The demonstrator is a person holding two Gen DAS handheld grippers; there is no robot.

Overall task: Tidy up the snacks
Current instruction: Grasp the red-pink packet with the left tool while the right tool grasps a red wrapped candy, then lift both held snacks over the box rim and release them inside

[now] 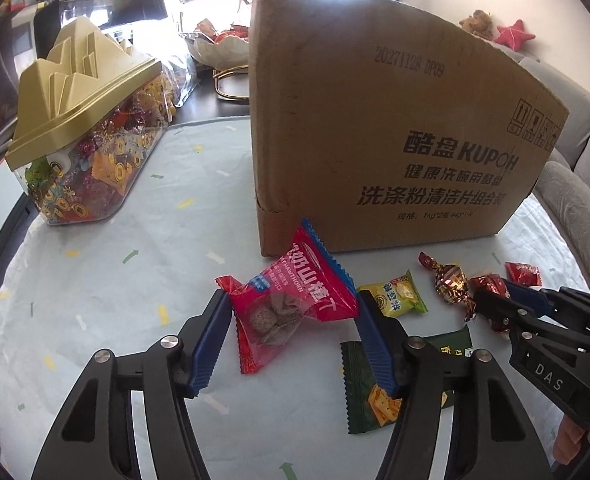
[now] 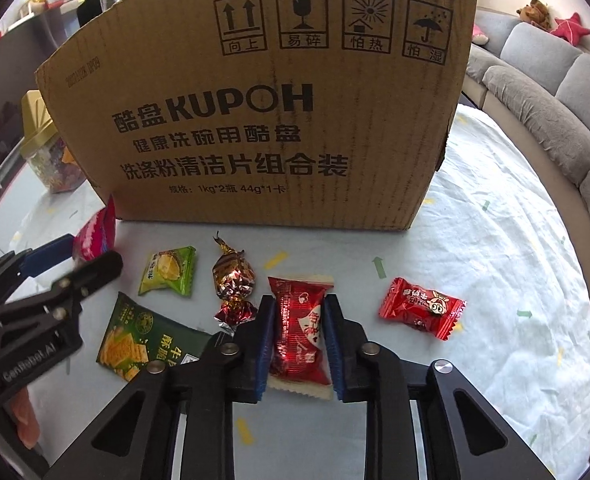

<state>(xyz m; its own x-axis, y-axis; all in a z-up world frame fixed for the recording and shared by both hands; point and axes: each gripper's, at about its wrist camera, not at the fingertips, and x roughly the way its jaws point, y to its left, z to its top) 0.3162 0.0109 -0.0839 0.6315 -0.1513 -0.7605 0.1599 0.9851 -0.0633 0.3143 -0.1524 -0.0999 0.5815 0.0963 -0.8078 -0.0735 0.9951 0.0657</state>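
Left gripper (image 1: 293,312) clamps pink hawthorn packet (image 1: 291,304), lifted before cardboard box (image 1: 375,120). Right gripper (image 2: 299,340) pinches red candy (image 2: 299,332) on tablecloth (image 2: 495,240). Green cracker packet (image 2: 135,340), yellow packet (image 2: 167,272), foil candy (image 2: 233,280) between; candy jar (image 1: 87,140) left.

**Item count, both wrist views**

Cardboard box (image 2: 255,120): 1. Clear candy jar with gold lid (image 1: 83,136): 1. Loose wrapped snacks: 6 in total.
- pink hawthorn packet (image 1: 295,300): 1
- yellow-green durian candy (image 2: 169,272): 1
- dark green cracker packet (image 2: 143,336): 1
- foil twist-wrapped candy (image 2: 233,276): 1
- red packet with white ends (image 2: 299,336): 1
- small red candy, right of frame (image 2: 421,308): 1

Grippers: 2.
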